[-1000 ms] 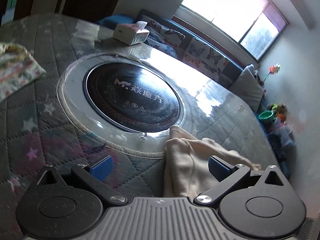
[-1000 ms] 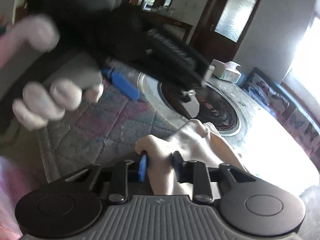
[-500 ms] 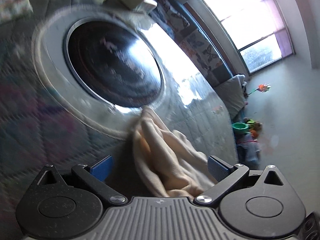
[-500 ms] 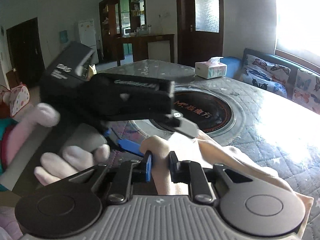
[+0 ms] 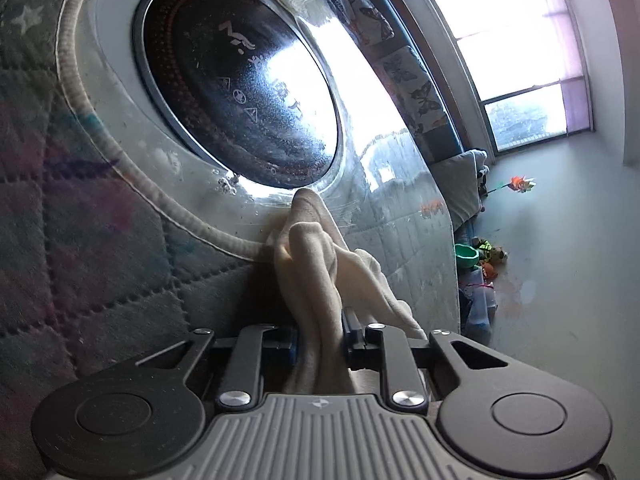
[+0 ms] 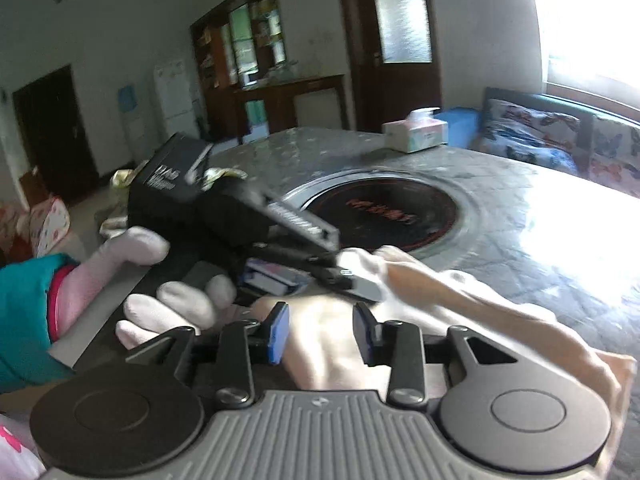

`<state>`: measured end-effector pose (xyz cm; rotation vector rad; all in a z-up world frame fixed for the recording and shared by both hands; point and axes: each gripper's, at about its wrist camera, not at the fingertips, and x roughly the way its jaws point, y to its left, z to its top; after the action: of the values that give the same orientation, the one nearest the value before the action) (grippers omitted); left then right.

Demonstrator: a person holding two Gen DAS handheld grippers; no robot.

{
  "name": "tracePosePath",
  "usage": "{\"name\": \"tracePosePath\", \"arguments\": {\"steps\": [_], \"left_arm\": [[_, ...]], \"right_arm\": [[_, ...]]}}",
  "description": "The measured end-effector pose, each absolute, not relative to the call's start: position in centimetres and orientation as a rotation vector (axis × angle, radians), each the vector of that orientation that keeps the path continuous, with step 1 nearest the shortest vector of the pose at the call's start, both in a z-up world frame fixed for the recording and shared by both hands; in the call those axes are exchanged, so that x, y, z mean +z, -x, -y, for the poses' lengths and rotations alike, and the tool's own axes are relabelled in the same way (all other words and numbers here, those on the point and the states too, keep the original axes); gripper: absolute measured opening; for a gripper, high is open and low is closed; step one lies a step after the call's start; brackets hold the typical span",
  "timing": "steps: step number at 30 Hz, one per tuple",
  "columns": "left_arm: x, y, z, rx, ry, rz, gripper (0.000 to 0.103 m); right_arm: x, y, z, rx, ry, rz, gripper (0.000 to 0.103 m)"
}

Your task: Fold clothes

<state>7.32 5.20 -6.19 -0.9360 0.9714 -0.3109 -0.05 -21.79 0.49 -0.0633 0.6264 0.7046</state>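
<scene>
A cream cloth lies bunched on the quilted table cover, at the rim of a round black cooktop. My left gripper is closing, and its pads pinch a thick fold of the cloth between them. The right wrist view shows the same cloth stretched toward the left gripper, which a white-gloved hand holds. My right gripper is opening. The cloth still lies between its blue pads, which stand apart from it.
The glass-ringed cooktop sits in the middle of the table. A tissue box stands at the far edge and a patterned cloth lies at the left. A sofa with butterfly cushions stands beyond. The table edge drops to the floor.
The left gripper rolled, came down over the cloth and went from wide open to pinching it. The right gripper's jaws, tight on the cloth before, have spread apart.
</scene>
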Motion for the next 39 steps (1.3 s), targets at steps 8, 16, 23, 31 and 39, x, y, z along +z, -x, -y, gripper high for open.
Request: {"name": "tracePosePath", "arguments": {"steps": [8,16,23,31,39], "left_arm": [[-5.9,-7.4,-4.6,-0.312,0.871,-0.956,0.022],[-5.5,-7.3,-4.2,-0.309,0.820,-0.946,0.022],[-5.2,-7.5,-3.9,-0.310,0.809,-0.944,0.022],[-4.9,-7.5,-3.5,-0.310,0.770,-0.938,0.022],[-3.1,-7.5,-2.5,-0.357,0.699,-0.913,0.017]], "right_arm": [[-0.5,-1.9,29.9,0.398,-0.012,-0.645,0.047],[-3.1,-4.8,36.4,0.210,-0.153,-0.683,0.056],[-5.2,-5.2,38.2,0.183,-0.239,-0.709,0.063],[-5.1,-5.0,37.2,0.223,-0.261,-0.701,0.025],[-3.2,-3.7,37.7,0.221,-0.294,-0.646,0.014]]}}
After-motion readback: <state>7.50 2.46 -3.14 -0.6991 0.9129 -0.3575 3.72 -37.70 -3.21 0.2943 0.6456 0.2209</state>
